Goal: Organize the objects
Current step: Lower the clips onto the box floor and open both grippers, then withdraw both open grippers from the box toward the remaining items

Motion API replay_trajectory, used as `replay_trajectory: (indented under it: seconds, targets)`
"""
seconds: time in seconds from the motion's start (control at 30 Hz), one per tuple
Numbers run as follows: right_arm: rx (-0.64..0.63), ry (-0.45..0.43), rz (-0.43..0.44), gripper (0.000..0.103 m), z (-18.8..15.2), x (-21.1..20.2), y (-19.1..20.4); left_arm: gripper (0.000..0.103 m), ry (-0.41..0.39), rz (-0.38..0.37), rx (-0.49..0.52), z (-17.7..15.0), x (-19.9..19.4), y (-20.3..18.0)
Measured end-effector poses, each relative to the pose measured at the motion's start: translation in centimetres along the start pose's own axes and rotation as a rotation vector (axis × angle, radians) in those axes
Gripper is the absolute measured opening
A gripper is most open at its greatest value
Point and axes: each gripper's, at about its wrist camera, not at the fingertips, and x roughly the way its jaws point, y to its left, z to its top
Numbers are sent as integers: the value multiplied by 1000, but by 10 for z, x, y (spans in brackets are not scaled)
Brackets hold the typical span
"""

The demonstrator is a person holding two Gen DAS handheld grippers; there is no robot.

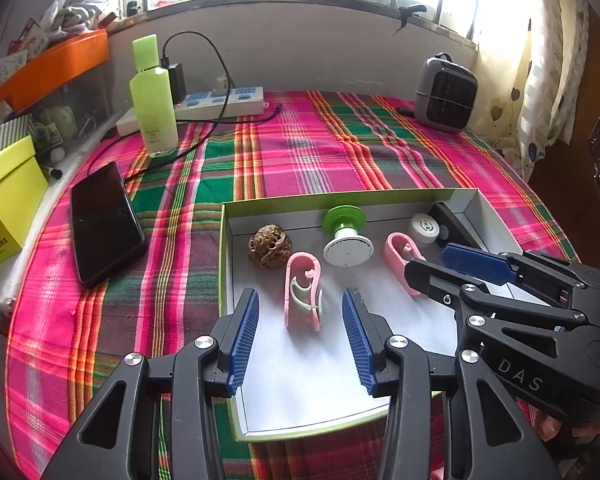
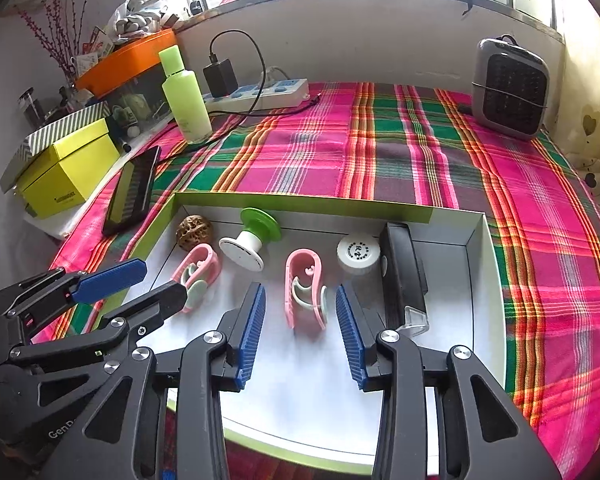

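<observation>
A shallow white box with green rim [image 1: 222, 240] [image 2: 300, 200] lies on the plaid cloth. It holds a brown walnut [image 1: 267, 248] [image 2: 194, 232], a green-and-white spool [image 1: 346, 240] [image 2: 252, 246], two pink clips, a white round cap [image 1: 424, 227] [image 2: 358, 254] and a black stapler-like object [image 2: 402, 276]. My left gripper [image 1: 302, 308] is open around the left pink clip [image 1: 303, 290], not touching it; it also shows in the right wrist view [image 2: 156, 280]. My right gripper [image 2: 300, 304] is open around the right pink clip [image 2: 305, 286]; it also shows in the left wrist view [image 1: 432, 264].
A black phone [image 1: 104, 220] lies left of the box. A green bottle [image 1: 154, 96], a power strip [image 1: 224, 100] with charger and cables, and a grey heater [image 1: 446, 94] stand at the back. A yellow box [image 1: 4, 200] and orange bin [image 1: 52, 68] sit at left.
</observation>
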Motion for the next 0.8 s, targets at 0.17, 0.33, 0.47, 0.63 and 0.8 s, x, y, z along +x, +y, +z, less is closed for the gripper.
replay_trajectory:
  seconds: [0.17, 0.33, 0.47, 0.63, 0.8]
  targets:
    - [-15, -23, -9, 39, -7, -14, 5, 42, -20, 15, 0, -7, -14, -1]
    - [-19, -45, -2, 39, -15, -27, 10, 42, -33, 26, 6, -17, -27, -4]
    - [-37, -61, -14, 39, -25, -39, 14, 42, -45, 31, 5, -25, -36, -3]
    - [-37, -75, -25, 39, -39, -53, 13, 42, -38, 5, -22, -40, -45, 3]
    - [-31, -81, -34, 39, -53, -65, 11, 42, -44, -13, -22, -52, -56, 4]
